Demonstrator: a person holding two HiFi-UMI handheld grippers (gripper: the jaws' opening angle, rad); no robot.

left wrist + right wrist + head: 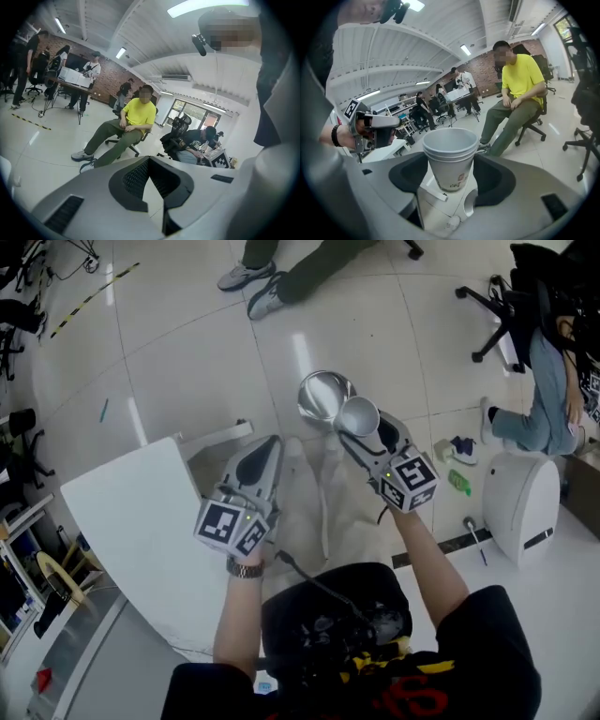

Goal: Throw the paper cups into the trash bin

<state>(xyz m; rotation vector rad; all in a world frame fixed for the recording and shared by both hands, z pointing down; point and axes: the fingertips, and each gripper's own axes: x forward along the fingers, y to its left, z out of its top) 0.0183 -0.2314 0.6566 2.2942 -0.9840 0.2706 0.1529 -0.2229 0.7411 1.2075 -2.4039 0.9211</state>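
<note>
Paper cups point(451, 157), at least two nested going by the doubled rims, stand upright btw the fingers point(499, 180) of the R gripper point(367, 434). The fingers are spread wide and clamp the stack low on its sides, mouth up, w/ some small print on the outer cup, too small to read. In the head view the cups' mouth sits just beside the near-right rim of the trash bin point(322, 395), a round shiny metal one standing open on the tiled floor point(187, 362). The two overlap a little in that pic. Can't tell how high the cups are above the rim.

L gripper point(149, 160): its tips are drawn together, only a thin wedge of floor shows behind them, and nothing is btw them. In the head view it's to the left of the R gripper and well apart from the bin, above the right edge of the white worktop point(131, 531). Each gripper's marker cube faces up toward the head cam. A watch point(246, 568) is on the left wrist.

Around: a person in a yellow shirt point(518, 75) sits on an office chair past the bin, legs stretched out. Another seated person point(553, 381) is at the far right, w/ a white rounded unit point(525, 507) on the floor near them.
</note>
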